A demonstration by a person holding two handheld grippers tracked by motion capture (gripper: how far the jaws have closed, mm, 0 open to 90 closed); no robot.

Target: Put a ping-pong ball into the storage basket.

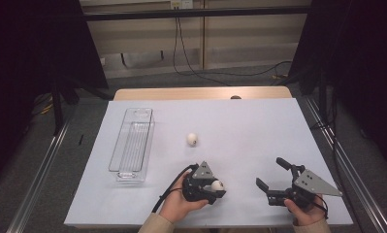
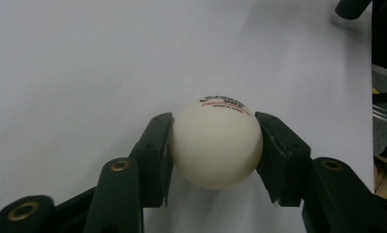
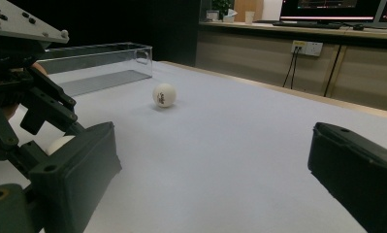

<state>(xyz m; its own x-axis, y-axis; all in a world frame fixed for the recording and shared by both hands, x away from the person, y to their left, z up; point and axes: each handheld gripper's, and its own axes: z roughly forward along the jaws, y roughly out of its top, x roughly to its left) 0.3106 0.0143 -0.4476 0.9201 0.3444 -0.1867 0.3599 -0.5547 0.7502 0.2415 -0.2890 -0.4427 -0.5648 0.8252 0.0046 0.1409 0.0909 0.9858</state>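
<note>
With its pads pressed on a ping-pong ball [image 2: 215,143] at the table's near edge, the left tool [image 1: 214,187] has a firm hold. From it, the clear plastic bin [image 1: 133,145] lies left and farther away, long axis running away from the person. Jaws wide and holding nothing, the right tool [image 1: 273,179] sits farther from the bin.

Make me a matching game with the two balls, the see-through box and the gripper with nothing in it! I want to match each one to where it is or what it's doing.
Things:
1. ball with red and black print
2. other ball
3. clear box
4. right gripper

Places or states:
A. lying alone on the white table cover, near the middle
B. open, holding nothing
C. squeezed between the left gripper's jaws
D. standing empty at the left side of the table

Pairs: 1-C, 2-A, 3-D, 4-B
</note>
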